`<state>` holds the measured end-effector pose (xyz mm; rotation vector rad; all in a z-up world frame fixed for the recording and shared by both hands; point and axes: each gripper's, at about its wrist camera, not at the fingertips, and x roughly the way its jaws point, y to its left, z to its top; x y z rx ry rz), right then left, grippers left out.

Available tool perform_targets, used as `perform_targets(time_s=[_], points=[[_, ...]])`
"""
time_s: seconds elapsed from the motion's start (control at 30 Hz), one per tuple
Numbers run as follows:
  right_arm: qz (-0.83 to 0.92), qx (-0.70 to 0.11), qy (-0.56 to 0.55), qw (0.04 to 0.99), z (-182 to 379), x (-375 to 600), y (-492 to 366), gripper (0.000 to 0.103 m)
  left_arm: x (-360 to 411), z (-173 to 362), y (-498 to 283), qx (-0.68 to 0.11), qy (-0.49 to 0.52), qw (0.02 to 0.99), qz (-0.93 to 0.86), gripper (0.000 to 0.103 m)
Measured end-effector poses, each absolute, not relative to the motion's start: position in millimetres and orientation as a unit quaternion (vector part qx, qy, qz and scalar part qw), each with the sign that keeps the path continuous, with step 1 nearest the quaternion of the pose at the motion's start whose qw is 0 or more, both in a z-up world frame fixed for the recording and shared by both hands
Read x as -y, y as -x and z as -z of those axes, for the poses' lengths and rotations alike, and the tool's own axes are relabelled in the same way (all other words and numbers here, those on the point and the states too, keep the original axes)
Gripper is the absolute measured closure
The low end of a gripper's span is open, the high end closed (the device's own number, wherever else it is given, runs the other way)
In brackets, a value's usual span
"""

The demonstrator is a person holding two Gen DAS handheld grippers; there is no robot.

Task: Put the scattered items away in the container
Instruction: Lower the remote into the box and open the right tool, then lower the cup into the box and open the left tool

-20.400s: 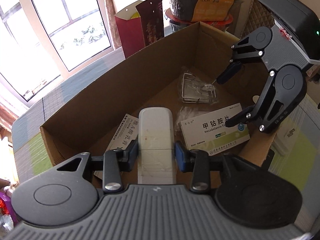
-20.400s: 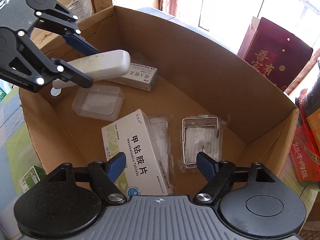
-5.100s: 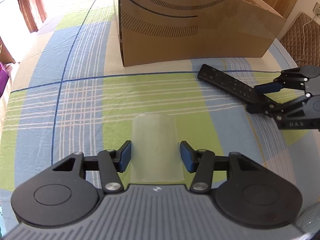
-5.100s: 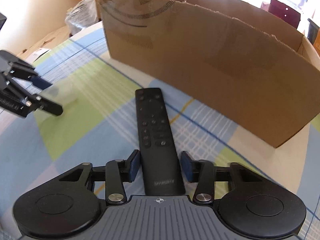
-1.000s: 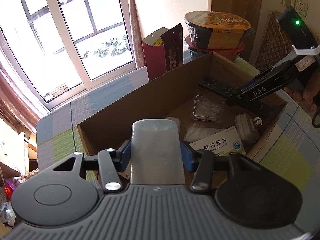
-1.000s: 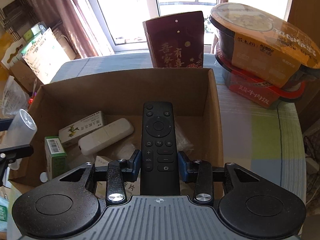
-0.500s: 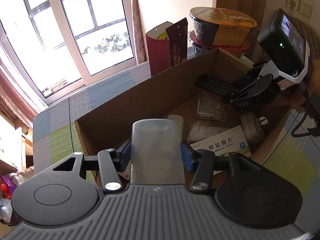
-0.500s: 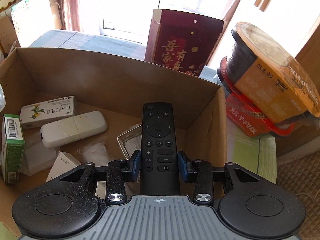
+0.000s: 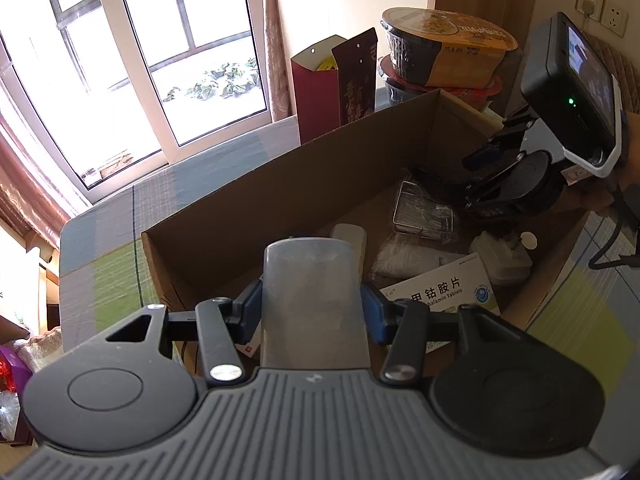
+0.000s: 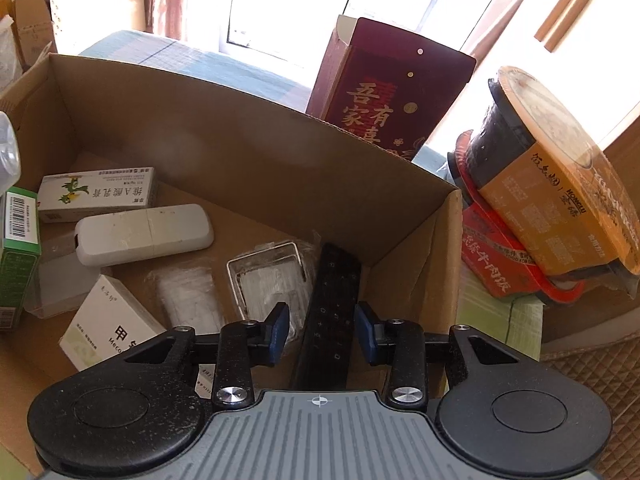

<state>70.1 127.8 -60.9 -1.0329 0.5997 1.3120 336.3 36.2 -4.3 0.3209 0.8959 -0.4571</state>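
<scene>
Beyond the right gripper (image 10: 322,330), past the far wall of the cardboard box (image 10: 248,132), stand a dark red gift carton (image 10: 390,92) and, further to its right, two stacked instant-noodle bowls (image 10: 548,200); these crowd the box's far corner but sit outside it. Directly below and between the right gripper's blue pads lies the black remote (image 10: 332,312), flat on the box floor with a clear gap on each side, so the jaws stand spread and touch nothing. Just left of the remote is a wire rack in plastic wrap (image 10: 268,280), then a white oblong case (image 10: 144,234), a white-and-green medicine box (image 10: 96,194), a green box (image 10: 16,252) and a white tablet box (image 10: 108,320).

Ahead of the left gripper (image 9: 312,304), its pads are pressed against a translucent plastic cup (image 9: 312,296), held above the near end of the box. Far ahead and to its right the right gripper hangs low over the box's far corner, covering most of the remote there. A white plug adapter (image 9: 502,254) lies near it. The cup blocks the box floor right below it, and the small print on the packages cannot be read.
</scene>
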Motion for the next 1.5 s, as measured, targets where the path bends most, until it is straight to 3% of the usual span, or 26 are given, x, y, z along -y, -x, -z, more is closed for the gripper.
perform_targets(time_s=[0.13, 0.2, 0.23, 1.1, 1.17, 1.23, 1.33, 1.5], points=[[-0.588, -0.265, 0.444, 0.622, 55.2, -120.2, -73.1, 0.06, -33.2, 6.1, -337.4, -0.428, -0.154, 0.863, 0.22, 0.056], [-0.611, -0.262, 0.434, 0.608, 50.9, -114.5, -72.7, 0.024, -30.8, 7.1, -338.7, -0.427, -0.153, 0.863, 0.222, 0.056], [-0.622, -0.261, 0.426, 0.603, 48.6, -111.2, -71.8, 0.018, -29.5, 7.6, -339.3, -0.427, -0.153, 0.863, 0.222, 0.056], [-0.66, -0.251, 0.428, 0.564, 45.3, -95.7, -74.9, 0.018, 26.3, 51.1, -374.2, -0.444, -0.182, 0.845, 0.236, 0.055], [-0.66, -0.249, 0.432, 0.561, 45.4, -96.2, -74.3, 0.018, 31.2, 54.8, -376.8, -0.445, -0.188, 0.843, 0.235, 0.05], [-0.66, -0.248, 0.438, 0.558, 45.6, -96.8, -73.3, 0.018, 36.0, 58.6, -379.4, -0.446, -0.194, 0.841, 0.235, 0.036], [-0.659, -0.244, 0.451, 0.551, 47.1, -97.4, -71.0, 0.017, 38.8, 59.3, -381.3, -0.444, -0.207, 0.842, 0.225, 0.025], [-0.659, -0.249, 0.464, 0.537, 51.0, -96.5, -66.7, 0.009, 36.4, 61.2, -384.0, -0.455, -0.219, 0.837, 0.212, 0.02]])
